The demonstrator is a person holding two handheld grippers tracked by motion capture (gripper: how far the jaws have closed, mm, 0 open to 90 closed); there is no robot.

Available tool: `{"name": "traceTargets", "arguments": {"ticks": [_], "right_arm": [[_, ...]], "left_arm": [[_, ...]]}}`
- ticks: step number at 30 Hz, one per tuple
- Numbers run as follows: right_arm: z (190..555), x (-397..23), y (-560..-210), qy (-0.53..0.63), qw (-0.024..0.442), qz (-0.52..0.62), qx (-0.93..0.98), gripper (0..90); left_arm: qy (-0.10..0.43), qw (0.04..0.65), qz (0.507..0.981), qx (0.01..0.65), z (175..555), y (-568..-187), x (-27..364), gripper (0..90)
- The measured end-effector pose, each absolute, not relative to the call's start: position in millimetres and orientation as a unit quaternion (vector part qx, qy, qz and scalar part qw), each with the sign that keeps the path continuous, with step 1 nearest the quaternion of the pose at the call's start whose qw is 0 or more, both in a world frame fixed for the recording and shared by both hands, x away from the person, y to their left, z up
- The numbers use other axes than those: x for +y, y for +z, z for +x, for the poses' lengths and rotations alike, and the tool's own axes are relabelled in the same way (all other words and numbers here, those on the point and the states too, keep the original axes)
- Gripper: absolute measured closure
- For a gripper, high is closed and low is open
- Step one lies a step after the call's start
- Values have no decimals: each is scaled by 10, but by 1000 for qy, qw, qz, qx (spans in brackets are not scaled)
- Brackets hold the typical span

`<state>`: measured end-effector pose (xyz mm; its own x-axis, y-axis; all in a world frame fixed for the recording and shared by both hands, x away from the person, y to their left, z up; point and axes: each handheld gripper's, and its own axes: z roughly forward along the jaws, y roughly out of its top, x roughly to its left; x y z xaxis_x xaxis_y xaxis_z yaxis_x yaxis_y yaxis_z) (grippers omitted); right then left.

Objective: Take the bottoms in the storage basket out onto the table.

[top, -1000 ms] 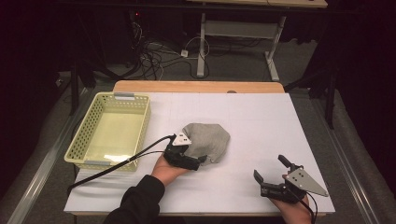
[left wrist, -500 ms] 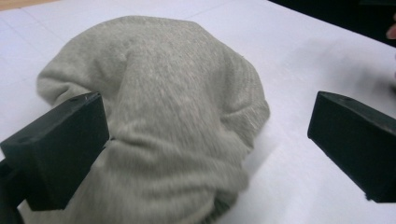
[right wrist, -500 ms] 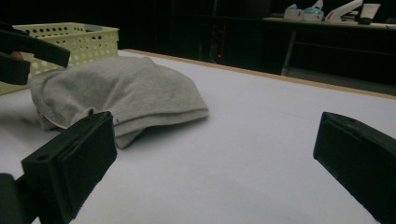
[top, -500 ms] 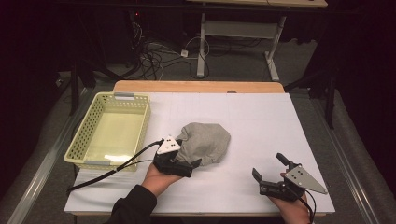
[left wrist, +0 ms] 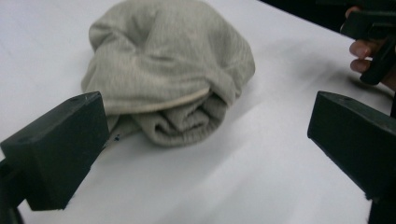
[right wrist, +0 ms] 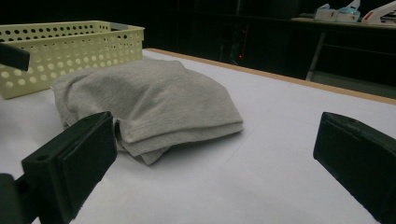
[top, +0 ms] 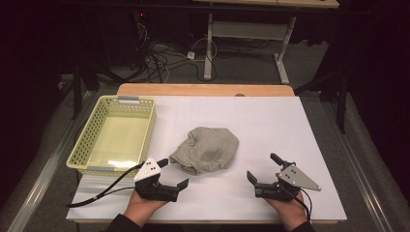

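A crumpled grey cloth [top: 207,150] lies bundled in the middle of the white table top. My left gripper [top: 173,173] rests near the front edge, just front-left of the cloth, open and holding nothing. In the left gripper view the cloth [left wrist: 168,70] lies just beyond the wide-apart jaws of that gripper [left wrist: 208,112], not touching them. My right gripper [top: 263,168] sits at the front right, open and empty, a short way from the cloth. The right gripper view shows the cloth [right wrist: 154,93] ahead and to the left of that gripper [right wrist: 217,130].
A pale yellow perforated basket [top: 145,133] stands at the table's left, with nothing visible inside; its wall [right wrist: 70,46] rises behind the cloth in the right gripper view. The table's wooden far edge [top: 208,90] borders dark floor with cables and desk legs.
My left gripper has drawn back from the cloth's left edge toward the front left and now stands apart from it. The right gripper has hardly moved.
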<state>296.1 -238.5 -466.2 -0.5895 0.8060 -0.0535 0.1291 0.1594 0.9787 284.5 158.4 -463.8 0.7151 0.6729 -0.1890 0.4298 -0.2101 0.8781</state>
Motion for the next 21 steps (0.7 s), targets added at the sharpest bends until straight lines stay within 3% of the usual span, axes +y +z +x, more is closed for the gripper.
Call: {"name": "traceTargets", "arguments": {"ticks": [21], "right_arm": [[2979, -2119, -4671, 565, 274, 307, 716, 2]], "left_arm": [[123, 522, 749, 390, 2523, -4714, 1739, 0]]}}
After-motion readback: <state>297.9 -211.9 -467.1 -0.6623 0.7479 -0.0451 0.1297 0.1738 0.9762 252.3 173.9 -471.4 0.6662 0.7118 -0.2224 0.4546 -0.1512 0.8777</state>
